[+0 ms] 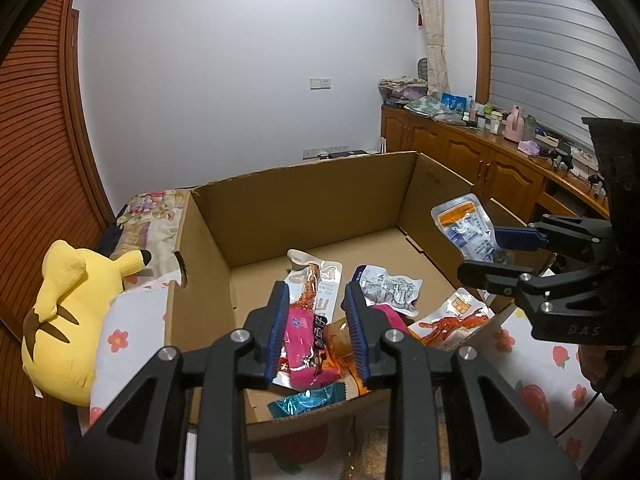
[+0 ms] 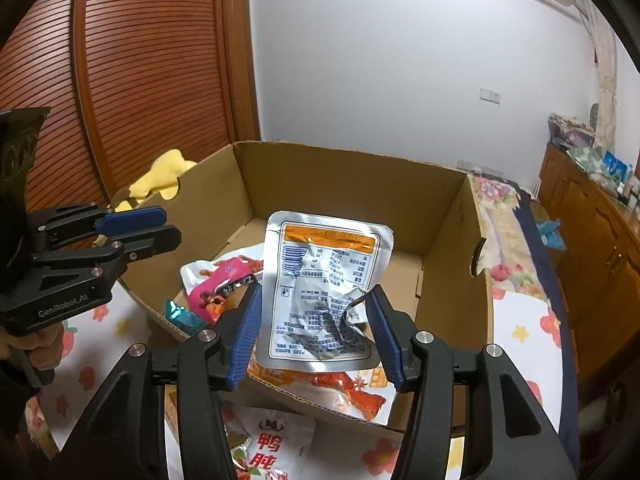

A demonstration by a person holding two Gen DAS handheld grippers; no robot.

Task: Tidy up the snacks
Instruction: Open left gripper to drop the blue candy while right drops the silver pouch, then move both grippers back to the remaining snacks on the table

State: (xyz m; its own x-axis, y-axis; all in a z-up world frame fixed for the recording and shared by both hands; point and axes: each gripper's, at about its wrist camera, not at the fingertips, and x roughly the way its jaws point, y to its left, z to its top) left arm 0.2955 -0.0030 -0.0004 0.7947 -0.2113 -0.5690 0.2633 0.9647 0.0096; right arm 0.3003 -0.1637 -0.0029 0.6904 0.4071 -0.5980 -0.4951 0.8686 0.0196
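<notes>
An open cardboard box (image 1: 304,208) (image 2: 444,248) holds several snack packets: a pink one (image 1: 300,332) (image 2: 218,288), a silver one (image 1: 390,290), a teal one (image 1: 306,398) and an orange crayfish one (image 1: 452,322) (image 2: 340,390). My left gripper (image 1: 318,322) (image 2: 160,226) is open and empty above the box's near edge. My right gripper (image 2: 316,332) (image 1: 494,254) looks open around a crumpled silver pouch with an orange band (image 2: 326,292) (image 1: 466,228). The pouch stands upright between its fingers over the box's right side; the contact does not show.
The box sits on a bed with a flowered sheet (image 1: 536,376). A yellow plush toy (image 1: 68,320) lies left of the box. A white duck-snack packet (image 2: 272,444) lies outside the box near me. A wooden cabinet (image 1: 480,160) with clutter stands at the right.
</notes>
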